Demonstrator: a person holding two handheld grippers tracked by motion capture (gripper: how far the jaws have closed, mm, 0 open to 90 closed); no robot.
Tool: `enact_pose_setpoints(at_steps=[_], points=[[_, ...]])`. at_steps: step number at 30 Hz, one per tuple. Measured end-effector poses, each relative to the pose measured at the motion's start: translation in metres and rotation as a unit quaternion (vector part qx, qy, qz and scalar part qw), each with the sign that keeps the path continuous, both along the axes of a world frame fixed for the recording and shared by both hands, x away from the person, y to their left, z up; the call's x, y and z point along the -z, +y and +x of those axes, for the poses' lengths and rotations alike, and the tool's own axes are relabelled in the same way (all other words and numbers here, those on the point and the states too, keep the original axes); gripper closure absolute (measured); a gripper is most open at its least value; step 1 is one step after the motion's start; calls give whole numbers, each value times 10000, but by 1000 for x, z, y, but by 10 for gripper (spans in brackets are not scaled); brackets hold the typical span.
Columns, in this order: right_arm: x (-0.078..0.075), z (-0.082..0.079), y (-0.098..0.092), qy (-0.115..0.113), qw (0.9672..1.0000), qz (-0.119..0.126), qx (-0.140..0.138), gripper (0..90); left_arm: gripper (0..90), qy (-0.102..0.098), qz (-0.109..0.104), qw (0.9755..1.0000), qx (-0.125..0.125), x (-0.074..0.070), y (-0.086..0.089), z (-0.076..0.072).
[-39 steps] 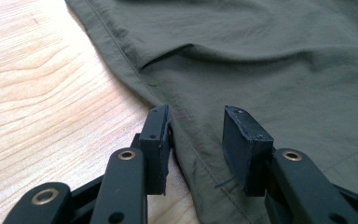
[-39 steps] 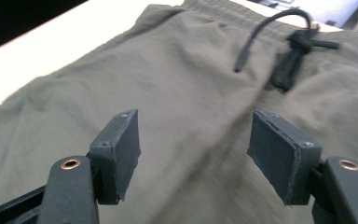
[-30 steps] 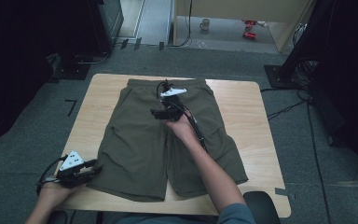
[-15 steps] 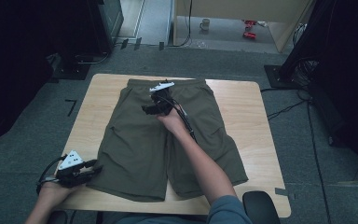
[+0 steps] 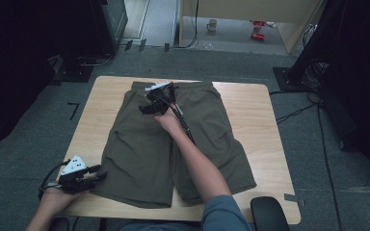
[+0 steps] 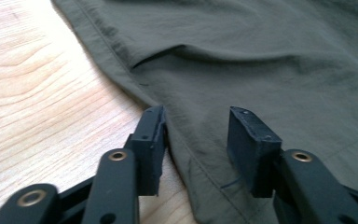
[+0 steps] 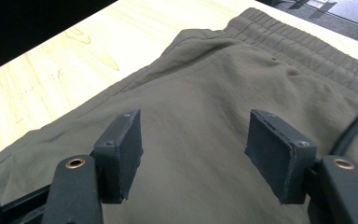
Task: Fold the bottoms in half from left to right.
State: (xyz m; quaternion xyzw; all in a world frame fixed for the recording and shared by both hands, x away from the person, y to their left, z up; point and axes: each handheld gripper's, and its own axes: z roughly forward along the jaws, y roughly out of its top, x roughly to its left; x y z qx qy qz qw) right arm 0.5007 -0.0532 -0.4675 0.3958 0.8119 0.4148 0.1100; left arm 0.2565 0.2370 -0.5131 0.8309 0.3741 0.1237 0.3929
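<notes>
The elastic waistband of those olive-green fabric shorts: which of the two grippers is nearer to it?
The right gripper is nearer, hovering open over the shorts just below the elastic waistband. The left gripper sits open at the olive-green fabric shorts' hem corner, at the table's near edge.

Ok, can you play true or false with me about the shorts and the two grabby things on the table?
1. The shorts are olive green and lie flat on the wooden table. True.
2. The right gripper is squeezing the waistband. False: its jaws are open, with fabric below and nothing pinched.
3. The left gripper is open beside the shorts' side edge. True.
4. A mug stands on the table next to the shorts. False: it stands on the floor beyond the table.
5. Both grippers are up at the waistband. False: the left one is down near a leg hem.
</notes>
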Motion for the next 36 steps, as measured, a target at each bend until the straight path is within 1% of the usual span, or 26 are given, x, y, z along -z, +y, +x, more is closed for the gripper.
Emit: enact_pose_setpoints(at_steps=[1, 2, 3, 6, 9, 10, 11, 12, 14, 15, 17, 21, 22, 23, 24, 27, 28, 29, 31, 32, 34, 35, 36], points=[[3, 2, 4, 23, 10000, 14, -4, 357, 539, 11, -8, 10000, 3, 0, -1, 0], [3, 2, 4, 23, 10000, 14, -4, 357, 539, 14, -4, 10000, 3, 0, -1, 0], [5, 5, 9, 29, 10000, 8, -8, 357, 526, 31, -27, 10000, 37, 0, -1, 0], [9, 8, 16, -56, 10000, -12, -10, 359, 523, 57, -68, 10000, 38, 0, -1, 1], [12, 11, 21, -7, 10000, -12, 6, 357, 518, 40, -34, 10000, 48, 0, -3, 0], [14, 14, 26, 24, 10000, 10, 7, 355, 523, 24, 1, 10000, 56, 0, -4, -2], [14, 15, 28, -5, 10000, 4, 19, 354, 535, 24, 1, 10000, 56, 0, -4, -2], [14, 15, 28, -5, 10000, 4, 19, 354, 535, 53, -30, 10000, 43, 0, -5, -2], [15, 19, 35, -42, 9999, 132, 55, 356, 539, 166, -132, 9998, -19, -1, -4, 0], [15, 19, 35, -42, 9999, 132, 55, 356, 539, 179, -140, 9997, -19, -1, -4, 0], [17, 22, 40, -24, 9999, 121, 55, 355, 525, 135, -127, 9998, 46, 0, -4, 0], [22, 27, 47, -14, 10000, 51, 75, 355, 462, 76, -43, 9999, 104, 0, -7, -1], [25, 28, 51, -47, 10000, 35, 78, 354, 440, 69, -44, 9999, 111, 0, -7, -1], [25, 28, 51, -47, 10000, 35, 78, 354, 440, 53, -37, 9999, 114, 0, -7, -1], [30, 30, 56, -111, 9999, -50, 87, 349, 439, 43, -44, 9999, 114, 0, -7, -2], [35, 32, 62, -84, 9998, -89, 130, 345, 446, 38, -38, 10000, 79, 0, -7, -2], [39, 35, 69, -78, 9997, -154, 169, 339, 479, 32, -30, 10000, 55, 0, -7, -2], [39, 35, 69, -78, 9997, -154, 169, 339, 479, 44, -40, 10000, 27, 0, -7, -1], [44, 38, 79, -62, 9995, -222, 194, 337, 508, 69, -72, 9999, -7, 0, -6, -1], [44, 38, 79, -62, 9995, -222, 194, 337, 511, 69, -72, 9999, -7, 0, -6, -1], [47, 39, 85, -44, 9994, -263, 231, 337, 515, 54, -63, 10000, -13, 0, -5, -1], [48, 40, 90, -118, 9990, -339, 280, 334, 527, 56, -61, 10000, -24, 0, -5, -1], [49, 41, 91, -157, 9988, -358, 309, 337, 533, 65, -68, 9999, -36, 0, -5, -1]])
